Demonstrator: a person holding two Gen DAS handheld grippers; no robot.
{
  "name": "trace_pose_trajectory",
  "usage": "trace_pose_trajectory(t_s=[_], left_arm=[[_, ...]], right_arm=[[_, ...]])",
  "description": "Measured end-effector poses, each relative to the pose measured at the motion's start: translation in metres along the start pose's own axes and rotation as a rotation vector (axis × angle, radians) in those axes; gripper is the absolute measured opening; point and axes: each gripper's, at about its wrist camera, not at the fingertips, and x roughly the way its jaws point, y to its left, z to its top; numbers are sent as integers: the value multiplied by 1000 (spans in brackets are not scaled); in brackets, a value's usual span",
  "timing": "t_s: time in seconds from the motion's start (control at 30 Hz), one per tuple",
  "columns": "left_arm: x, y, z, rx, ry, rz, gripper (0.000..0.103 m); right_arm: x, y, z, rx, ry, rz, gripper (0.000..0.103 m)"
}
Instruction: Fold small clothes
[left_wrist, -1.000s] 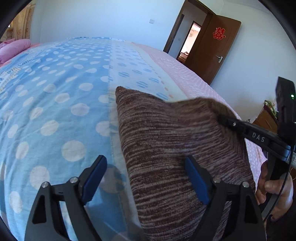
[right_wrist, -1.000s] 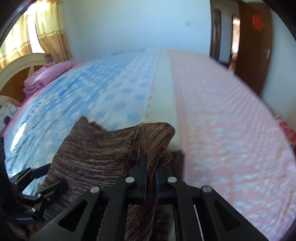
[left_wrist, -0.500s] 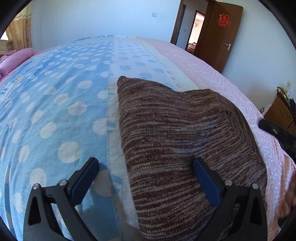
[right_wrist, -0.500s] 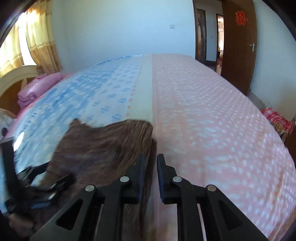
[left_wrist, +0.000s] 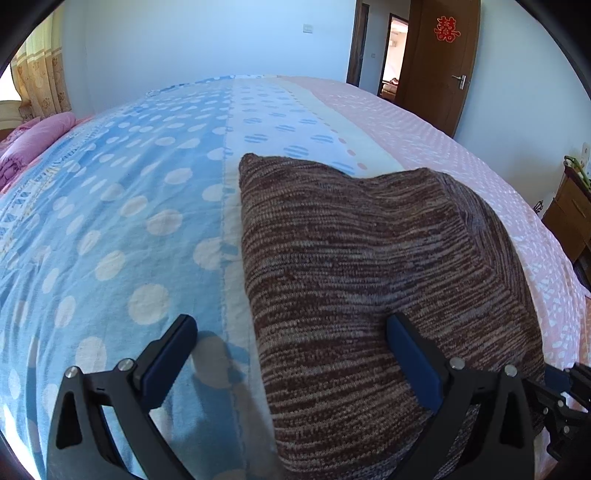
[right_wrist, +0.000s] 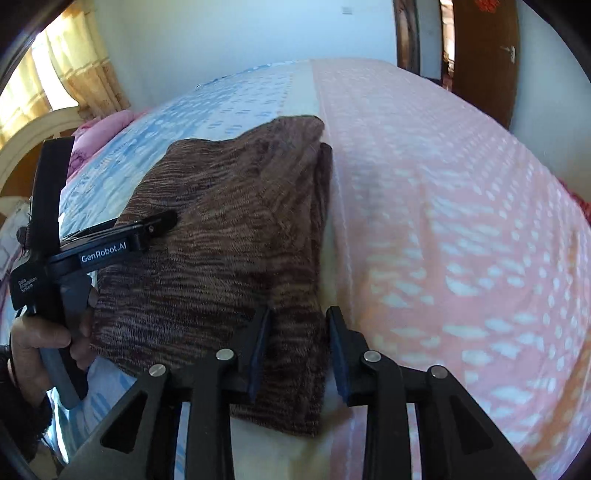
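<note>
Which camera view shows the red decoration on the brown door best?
The left wrist view: the red decoration sits whole and sharp on the brown door. In the right wrist view only its lower edge shows, cut off at the top of the picture.

Polka-dot bedspread (left_wrist: 110, 206) — blue and pink, brown door (left_wrist: 439, 62) ajar, pink bedding (left_wrist: 33, 144), curtain (right_wrist: 85, 74)

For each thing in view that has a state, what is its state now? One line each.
brown knit garment: folded, lying flat on the bed.
left gripper: open wide, nothing held.
right gripper: partly open over the garment's edge, pads not pressing.
door: open.
pink bedding: folded, at the bed's far left.
</note>
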Motion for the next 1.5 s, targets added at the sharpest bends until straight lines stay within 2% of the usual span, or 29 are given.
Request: trace_pose_trajectory(t_s=[0.13, 0.17, 0.3, 0.43, 0.53, 0.57, 0.7, 0.77, 0.8, 0.87, 0.97, 1.07, 1.17, 1.2, 1.27, 1.3, 1.37, 1.5], left_arm=[[-3, -5, -1, 29, -17, 42, 103], [-4, -6, -1, 35, -22, 52, 103], [-5, -4, -1, 32, -26, 55, 103], [-4, -2, -1, 20, -19, 45, 103], [-5, -5, -1, 32, -26, 61, 103], [-5, -5, -1, 33, -26, 62, 103], [-7, -1, -1, 18, -10, 33, 103], [-11, 5, 0, 15, 17, -21, 101], [-13, 8, 2, 5, 31, -63, 93], [-20, 14, 7, -22, 38, -124, 84], [-25, 15, 16, -55, -5, -138, 83], [-15, 9, 23, -91, 6, -210, 83], [1, 0, 18, -63, 15, -139, 84], [11, 0, 13, -58, 48, -139, 87], [9, 7, 10, -93, 22, -180, 87], [10, 9, 10, -103, 26, -191, 87], [10, 9, 9, -104, 22, -189, 87], [11, 0, 9, -65, 25, -148, 90]], right_arm=[[-11, 3, -11, -3, -6, -22, 31], [-12, 2, -14, 15, -8, -19, 34], [-31, -1, -20, 47, -4, -24, 37], [-64, -4, -15, 67, -133, -45, 38], [-70, -6, 0, 68, -179, -61, 53], [-70, -6, 8, 67, -181, -63, 53], [-55, -15, 38, 121, -184, 0, 57], [-44, -22, 48, 152, -165, 53, 58], [-39, -25, 52, 162, -157, 64, 58], [-30, -35, 59, 207, -150, 93, 58], [-15, -52, 66, 322, -140, 155, 59], [2, -53, 74, 344, -130, 202, 59], [23, -42, 82, 291, -109, 235, 59], [31, -40, 82, 279, -94, 235, 59], [51, -35, 75, 251, -53, 257, 68], [50, -32, 71, 224, -92, 258, 70], [50, -23, 74, 169, -87, 253, 80], [55, -18, 76, 152, -85, 235, 81]])
